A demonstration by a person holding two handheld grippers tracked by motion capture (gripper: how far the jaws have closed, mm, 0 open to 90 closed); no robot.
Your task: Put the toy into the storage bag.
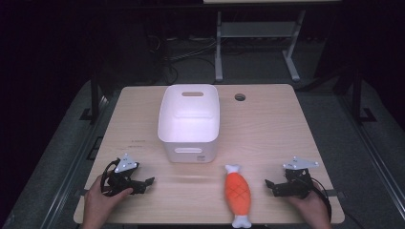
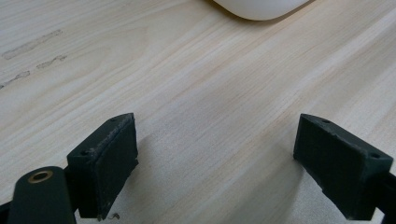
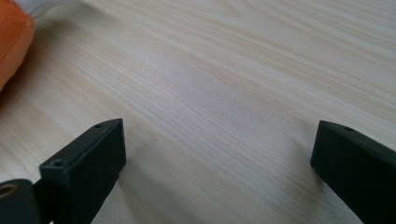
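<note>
An orange plush toy (image 1: 237, 194) with white bone-shaped ends lies on the wooden table (image 1: 267, 124) near the front edge, right of centre. Its orange side (image 3: 11, 44) shows at the far left of the right gripper view. A white plastic bin (image 1: 189, 121) with handle slots stands at the table's middle, and its rounded lower corner (image 2: 259, 8) shows at the top of the left gripper view. My left gripper (image 1: 144, 184) rests at the front left, open, with bare wood between its jaws. My right gripper (image 1: 272, 186) sits at the front right, open, just right of the toy.
A round cable hole (image 1: 239, 97) is in the table's far side, right of the bin. Beyond the table stand a metal frame (image 1: 258, 33) and cables on a dark floor. Faint marks (image 2: 32, 44) show on the wood left of the bin.
</note>
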